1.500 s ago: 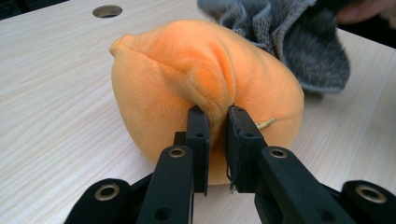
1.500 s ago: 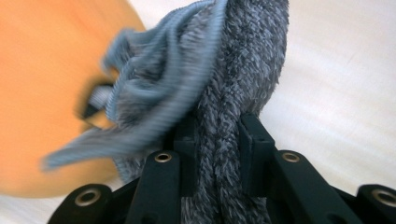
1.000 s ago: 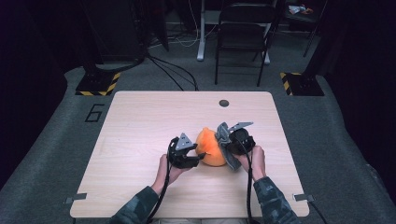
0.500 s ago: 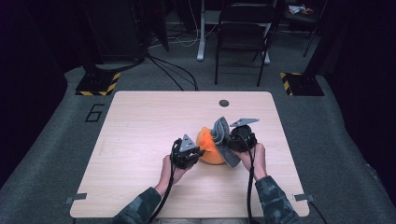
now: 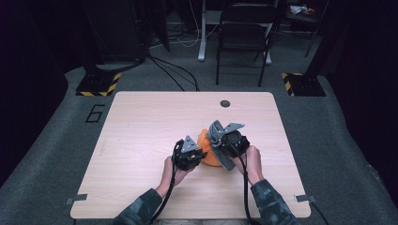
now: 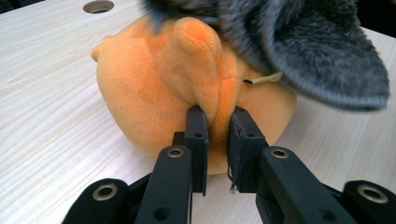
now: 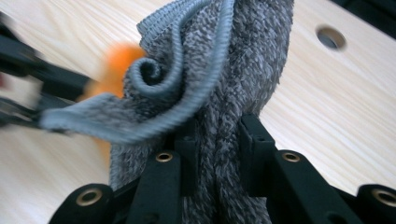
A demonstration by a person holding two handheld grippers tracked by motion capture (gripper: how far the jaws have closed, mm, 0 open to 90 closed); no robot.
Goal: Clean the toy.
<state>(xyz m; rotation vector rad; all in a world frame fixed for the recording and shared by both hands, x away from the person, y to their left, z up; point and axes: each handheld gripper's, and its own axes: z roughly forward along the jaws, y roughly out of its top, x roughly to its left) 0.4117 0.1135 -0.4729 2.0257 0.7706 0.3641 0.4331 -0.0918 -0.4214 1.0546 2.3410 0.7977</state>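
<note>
Blurred grey cloth [image 6: 299, 42] top, cropped

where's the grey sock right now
In the high view the grey sock is held up in the right gripper, right of table centre, against the orange plush toy that the left gripper pinches.

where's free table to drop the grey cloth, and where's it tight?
Free: the table's whole left half, the back strip up to the round hole, and the right edge. Crowded: front middle, where the left gripper pinches the orange plush and the right gripper holds the grey cloth over it.
</note>
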